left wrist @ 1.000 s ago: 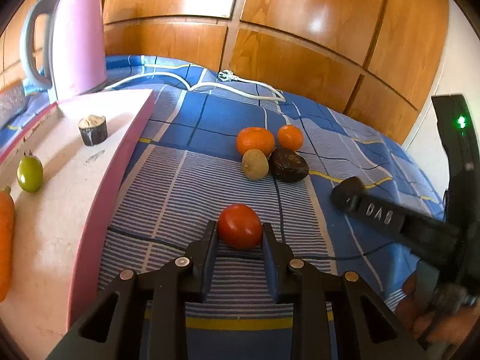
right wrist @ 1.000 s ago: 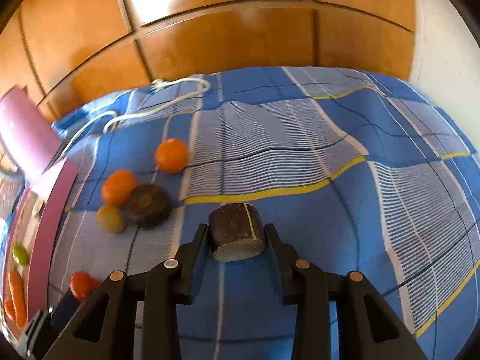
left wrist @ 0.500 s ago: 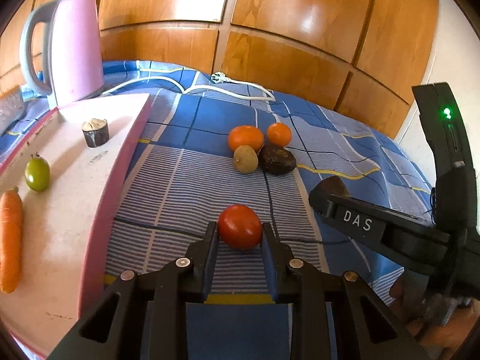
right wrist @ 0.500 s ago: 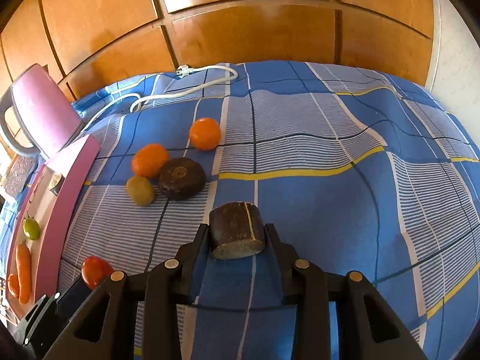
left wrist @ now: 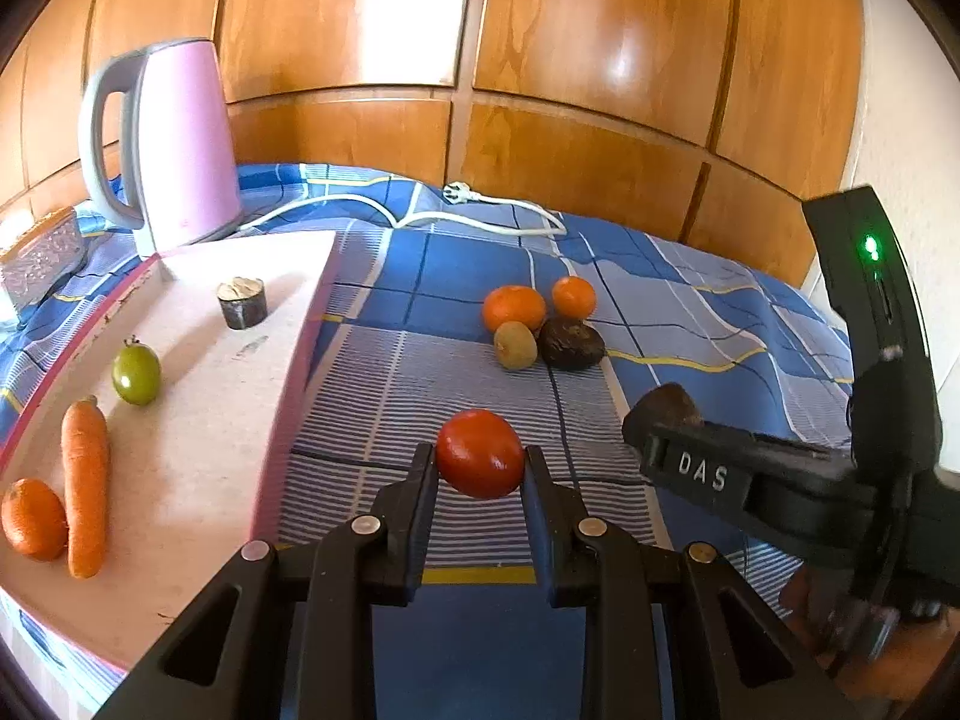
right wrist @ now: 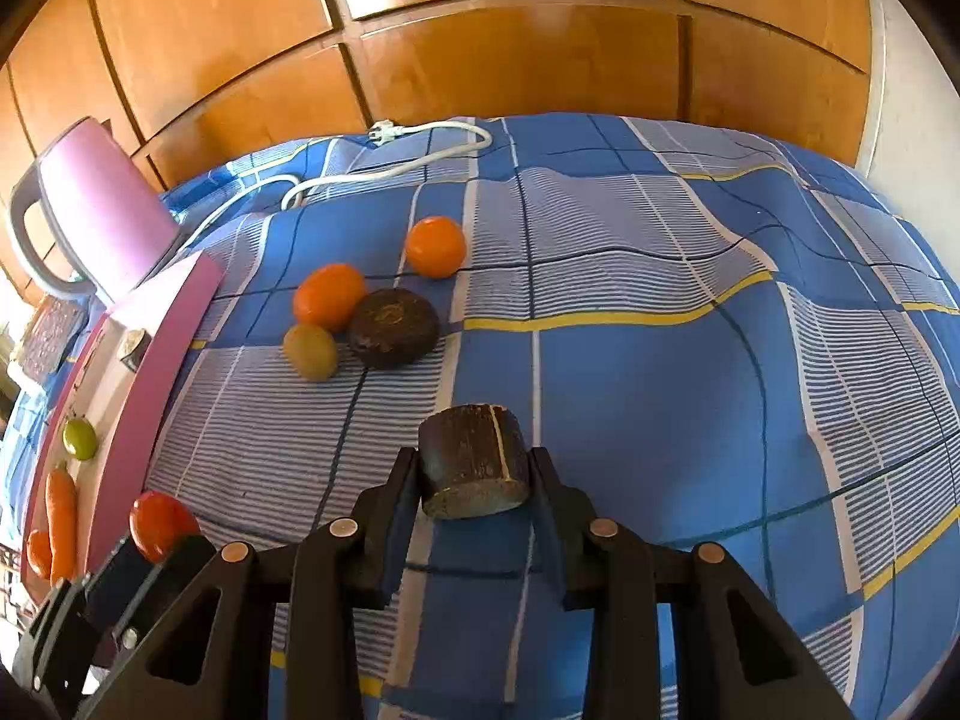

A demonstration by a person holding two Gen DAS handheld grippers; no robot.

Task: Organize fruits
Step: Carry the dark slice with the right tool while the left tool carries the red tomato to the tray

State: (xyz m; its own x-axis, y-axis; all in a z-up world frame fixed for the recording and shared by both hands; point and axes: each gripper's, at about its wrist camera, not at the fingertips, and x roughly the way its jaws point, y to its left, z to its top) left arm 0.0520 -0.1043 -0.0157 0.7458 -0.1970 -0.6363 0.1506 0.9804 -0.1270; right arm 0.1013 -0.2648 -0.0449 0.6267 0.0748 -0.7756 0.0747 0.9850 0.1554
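Two grippers clamped, left gripper (left wrist: pixel 480 468) on tomato (left wrist: pixel 480 461), right gripper (right wrist: pixel 474 471) on brown chunk (right wrist: pixel 472 461)

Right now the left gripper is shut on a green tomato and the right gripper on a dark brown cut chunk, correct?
Not quite: the left gripper is shut on a red tomato, as the left wrist view shows. The green tomato lies on the pink-edged white board. The right gripper does hold the dark brown cut chunk.
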